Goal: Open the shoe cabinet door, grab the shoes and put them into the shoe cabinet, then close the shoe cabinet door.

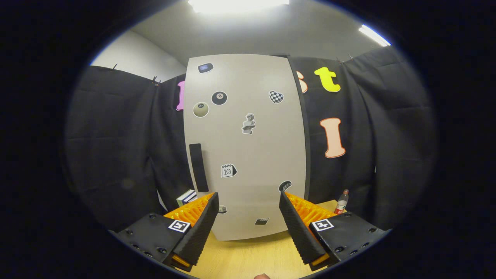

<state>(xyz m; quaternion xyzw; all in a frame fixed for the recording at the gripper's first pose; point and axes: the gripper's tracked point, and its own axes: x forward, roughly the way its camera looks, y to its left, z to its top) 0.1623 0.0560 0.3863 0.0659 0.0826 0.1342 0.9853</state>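
Observation:
A tall pale grey shoe cabinet [248,155] stands on the wooden table straight ahead of me, its door shut and dotted with stickers. A dark vertical handle strip [198,167] runs along the door's left edge, just above my left finger. My gripper [249,203] is open, its two fingers spread wide with only the cabinet's lower front showing between them. The cabinet stands a short way beyond the fingertips, not touched.
The light wooden table [252,255] runs under my fingers up to the cabinet's base. A small box [186,197] sits left of the cabinet behind my left finger. A clear bottle with a red label [341,203] stands to the right, by the black cloth wall.

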